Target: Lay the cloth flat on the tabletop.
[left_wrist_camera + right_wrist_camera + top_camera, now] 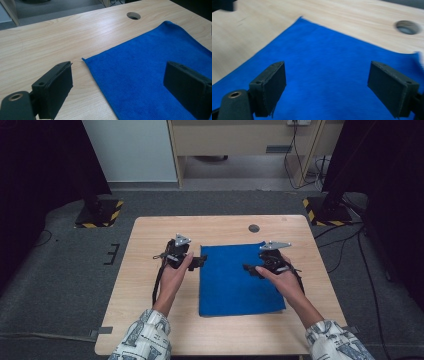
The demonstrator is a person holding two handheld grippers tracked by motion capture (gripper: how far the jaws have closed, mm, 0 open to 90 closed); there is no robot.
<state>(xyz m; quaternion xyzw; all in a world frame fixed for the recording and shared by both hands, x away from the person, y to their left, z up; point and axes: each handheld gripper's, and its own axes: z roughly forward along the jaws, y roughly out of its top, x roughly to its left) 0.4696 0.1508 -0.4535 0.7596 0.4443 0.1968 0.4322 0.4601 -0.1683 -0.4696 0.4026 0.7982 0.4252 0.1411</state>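
Observation:
A blue cloth (235,280) lies flat in the middle of the wooden table (150,270). My left gripper (199,262) is at the cloth's left edge near its far left corner, open, jaws wide apart with nothing between them. In the left gripper view the gripper (127,87) straddles the cloth (150,72) edge. My right gripper (250,269) hovers over the cloth's right part, also open and empty. The right gripper view has the gripper (334,92) over blue cloth (327,65), its far corner ahead.
A round cable hole (254,228) sits in the table beyond the cloth. Bare wood surrounds the cloth on all sides. Stand bases with yellow-black tape (99,215) rest on the floor past the table's far corners.

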